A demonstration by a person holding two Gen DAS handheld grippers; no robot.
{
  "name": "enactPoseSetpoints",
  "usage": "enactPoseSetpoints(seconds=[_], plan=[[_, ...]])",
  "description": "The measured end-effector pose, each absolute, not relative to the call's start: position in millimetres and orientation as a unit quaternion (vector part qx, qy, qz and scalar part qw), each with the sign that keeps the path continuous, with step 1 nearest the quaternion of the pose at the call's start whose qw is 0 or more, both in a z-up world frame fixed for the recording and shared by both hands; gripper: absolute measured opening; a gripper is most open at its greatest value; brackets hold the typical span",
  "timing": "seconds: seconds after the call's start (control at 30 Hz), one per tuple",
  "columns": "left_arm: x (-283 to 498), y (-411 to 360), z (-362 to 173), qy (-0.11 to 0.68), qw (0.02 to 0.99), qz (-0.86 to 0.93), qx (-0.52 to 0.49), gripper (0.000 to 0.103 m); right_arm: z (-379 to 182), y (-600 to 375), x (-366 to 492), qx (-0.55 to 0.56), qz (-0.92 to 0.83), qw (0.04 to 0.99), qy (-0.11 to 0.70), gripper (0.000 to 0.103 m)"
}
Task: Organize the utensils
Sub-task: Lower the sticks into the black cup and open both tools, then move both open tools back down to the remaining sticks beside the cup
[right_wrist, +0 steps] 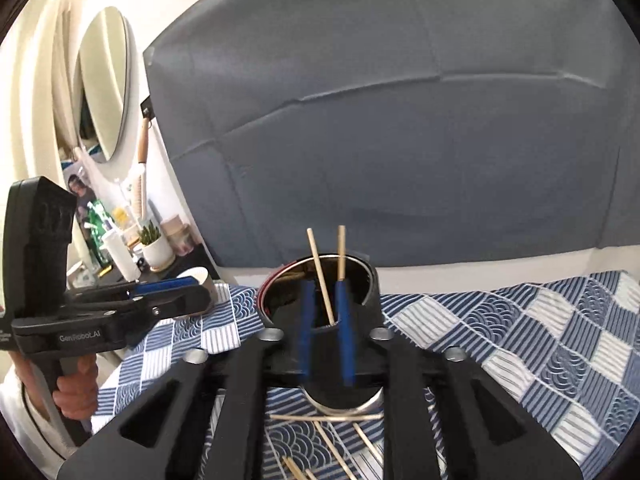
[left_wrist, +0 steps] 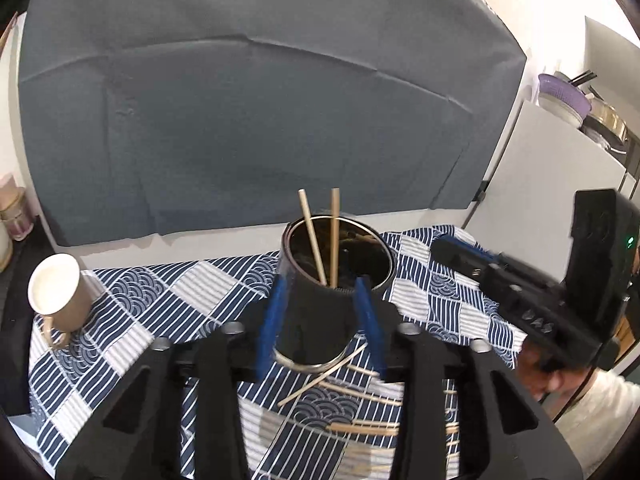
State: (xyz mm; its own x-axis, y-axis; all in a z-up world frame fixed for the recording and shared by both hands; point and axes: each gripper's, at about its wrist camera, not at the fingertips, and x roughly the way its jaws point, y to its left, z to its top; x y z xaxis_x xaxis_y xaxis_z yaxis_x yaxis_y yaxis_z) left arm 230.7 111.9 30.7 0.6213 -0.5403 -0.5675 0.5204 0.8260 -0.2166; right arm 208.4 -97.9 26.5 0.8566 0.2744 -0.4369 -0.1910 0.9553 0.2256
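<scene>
Loose chopsticks (left_wrist: 360,396) lie on the bench cloth (left_wrist: 132,320) under my left tool (left_wrist: 322,320) and right tool (right_wrist: 326,320), both open and empty, two chopsticks already standing in the holder (left_wrist: 316,320); next, I'd grab another.

Right claw (right_wrist: 325,300) open w/ 2 chopsticks (right_wrist: 320,272) upright in black holder (right_wrist: 370,280).

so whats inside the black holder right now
Two wooden chopsticks stand in the black holder, tops above the rim. Its dark interior and near wall hide their lower ends and the bottom.
</scene>
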Motion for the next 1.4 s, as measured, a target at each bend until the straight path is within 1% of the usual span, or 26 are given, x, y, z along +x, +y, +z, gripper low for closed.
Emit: enactPoseSetpoints(seconds=[0.03,0.1,0.13,0.2,0.33,0.37,0.43,0.47,0.6,0.8,0.93,1.27,1.4], plan=[[229,114,31,0.320,0.901,-0.293,-0.014,0.050,29,-97,205,0.082,0.117,0.960,0.240,0.039],[225,119,30,0.323,0.899,-0.294,-0.012,0.058,35,-96,196,0.067,0.110,0.963,0.239,0.051],[224,120,28,0.324,0.899,-0.294,-0.010,0.061,37,-97,193,0.060,0.108,0.963,0.238,0.054],[223,124,22,0.331,0.897,-0.293,-0.007,0.068,38,-96,184,0.045,0.100,0.965,0.239,0.066],[220,128,9,0.351,0.887,-0.298,0.008,0.075,32,-98,173,0.026,0.099,0.962,0.254,0.076],[219,128,6,0.354,0.887,-0.298,0.013,0.079,29,-99,170,0.022,0.096,0.961,0.259,0.080],[219,129,-2,0.365,0.881,-0.299,0.025,0.081,19,-104,167,0.014,0.091,0.956,0.280,0.082],[221,130,-8,0.376,0.875,-0.302,0.027,0.085,14,-106,166,0.011,0.086,0.953,0.291,0.085],[229,128,-28,0.407,0.857,-0.312,0.046,0.090,-11,-117,164,0.011,0.076,0.939,0.336,0.085],[245,122,-68,0.457,0.825,-0.324,0.071,0.090,-54,-126,172,0.012,0.064,0.914,0.400,0.085],[253,116,-84,0.474,0.811,-0.330,0.087,0.090,-75,-125,177,0.000,0.061,0.901,0.429,0.085],[283,92,-115,0.504,0.771,-0.363,0.142,0.090,-111,-134,200,-0.017,0.069,0.873,0.483,0.085],[290,77,-128,0.505,0.757,-0.372,0.185,0.090,-123,-134,207,-0.029,0.072,0.865,0.496,0.085]])
